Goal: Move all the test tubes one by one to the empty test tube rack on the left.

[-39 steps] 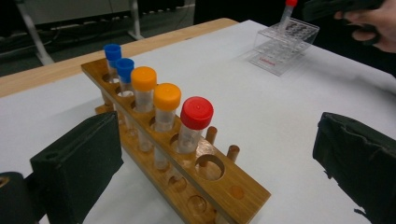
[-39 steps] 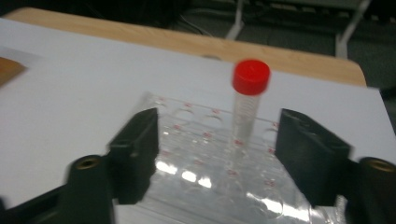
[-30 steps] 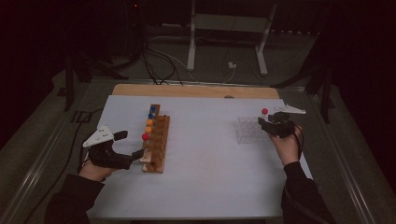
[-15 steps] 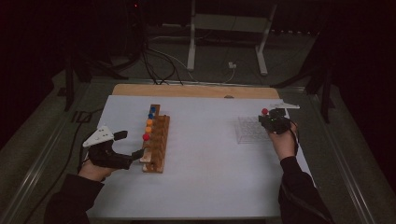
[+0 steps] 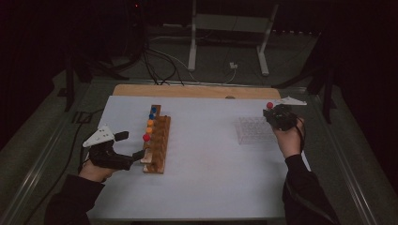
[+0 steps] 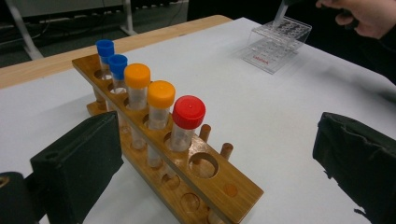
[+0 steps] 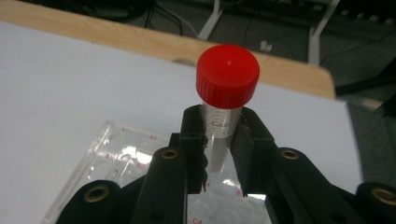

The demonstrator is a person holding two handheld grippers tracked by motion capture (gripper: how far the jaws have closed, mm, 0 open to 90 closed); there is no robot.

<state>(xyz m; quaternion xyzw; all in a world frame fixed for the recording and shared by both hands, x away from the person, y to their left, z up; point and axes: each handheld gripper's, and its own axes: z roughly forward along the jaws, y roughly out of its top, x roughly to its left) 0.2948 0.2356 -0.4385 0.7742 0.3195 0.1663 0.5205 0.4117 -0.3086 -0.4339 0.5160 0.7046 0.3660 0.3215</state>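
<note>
Dark long sleeves on both forearms, black left gripper with pale three-cornered plate on top, black right gripper with toothed inner jaw edges, brass-ringed screw holes just behind them

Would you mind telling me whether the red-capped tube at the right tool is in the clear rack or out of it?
Out: the right tool grips the red-capped tube above the clear rack.

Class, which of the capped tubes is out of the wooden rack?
The red-capped tube clamped in the right hand-held gripper; the other five stand in the wooden rack.
</note>
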